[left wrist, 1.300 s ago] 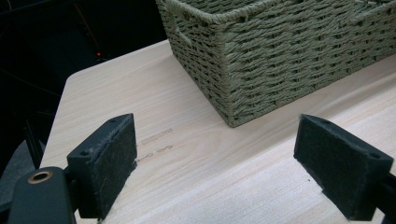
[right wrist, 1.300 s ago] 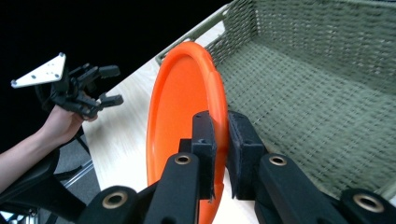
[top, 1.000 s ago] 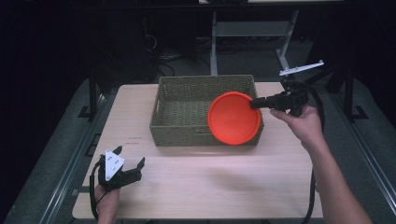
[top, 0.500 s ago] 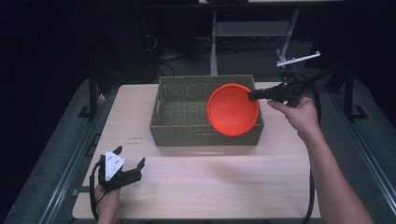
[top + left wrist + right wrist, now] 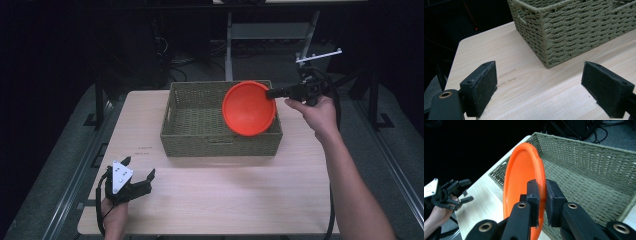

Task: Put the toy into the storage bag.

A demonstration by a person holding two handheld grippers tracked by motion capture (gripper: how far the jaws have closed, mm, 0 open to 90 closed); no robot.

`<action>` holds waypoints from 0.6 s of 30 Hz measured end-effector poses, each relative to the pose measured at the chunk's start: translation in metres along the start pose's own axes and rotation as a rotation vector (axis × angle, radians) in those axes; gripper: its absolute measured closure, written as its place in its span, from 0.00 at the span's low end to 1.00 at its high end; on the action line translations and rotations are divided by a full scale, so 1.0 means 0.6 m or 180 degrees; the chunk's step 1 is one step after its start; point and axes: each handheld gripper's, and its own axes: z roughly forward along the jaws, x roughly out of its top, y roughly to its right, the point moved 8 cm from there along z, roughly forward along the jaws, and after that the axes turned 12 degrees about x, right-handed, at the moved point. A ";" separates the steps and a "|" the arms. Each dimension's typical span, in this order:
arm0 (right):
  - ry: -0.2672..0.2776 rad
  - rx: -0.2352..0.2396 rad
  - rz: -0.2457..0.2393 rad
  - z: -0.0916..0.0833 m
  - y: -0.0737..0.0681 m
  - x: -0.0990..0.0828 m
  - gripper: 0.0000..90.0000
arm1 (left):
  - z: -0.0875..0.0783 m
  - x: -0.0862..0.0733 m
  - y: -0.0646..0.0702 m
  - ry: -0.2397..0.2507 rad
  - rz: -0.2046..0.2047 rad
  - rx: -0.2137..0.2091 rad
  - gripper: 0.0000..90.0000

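Now the right claw (image 5: 541, 195) is clamped on the rim of the orange plate (image 5: 248, 108), holding it on edge over the right end of the basket (image 5: 200, 125). Down at the near left corner of the counter (image 5: 225, 190), the left claw (image 5: 539, 87) sits spread wide apart, gripping nothing, basket corner just ahead.

The pale wood desk (image 5: 220, 200) lies bare under and around the left gripper (image 5: 140, 168), with two faint dark marks (image 5: 142, 149) just ahead of that gripper. Well beyond the right gripper (image 5: 272, 92), off the desk's far edge, a grey metal stand (image 5: 230, 35) rises from the dark floor, and black cables (image 5: 175, 65) lie to its left.
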 end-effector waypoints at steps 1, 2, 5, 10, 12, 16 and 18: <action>0.0013 0.0008 0.0013 0.000 0.002 0.002 0.91 | 0.000 0.000 0.000 -0.0002 -0.0001 0.0001 0.14; 0.0023 0.0000 0.0025 0.001 0.004 0.004 0.91 | 0.000 0.000 0.000 -0.0005 -0.0008 0.0001 0.14; 0.0026 -0.0089 0.0032 0.003 0.014 0.010 0.91 | 0.001 0.001 0.000 0.0007 -0.0044 0.0001 0.14; 0.0034 -0.0140 0.0086 0.005 0.029 0.017 0.91 | 0.000 0.001 0.001 0.0011 -0.0017 -0.0007 0.14; 0.0028 -0.0167 0.0104 0.005 0.033 0.019 0.91 | 0.000 0.001 0.001 0.0009 -0.0021 -0.0008 0.14; 0.0037 -0.0202 0.0158 0.005 0.044 0.022 0.91 | 0.000 0.001 0.001 0.0006 -0.0026 -0.0009 0.14; 0.0051 -0.0229 0.0184 0.005 0.050 0.022 0.91 | -0.001 0.001 0.002 0.0010 -0.0015 -0.0012 0.14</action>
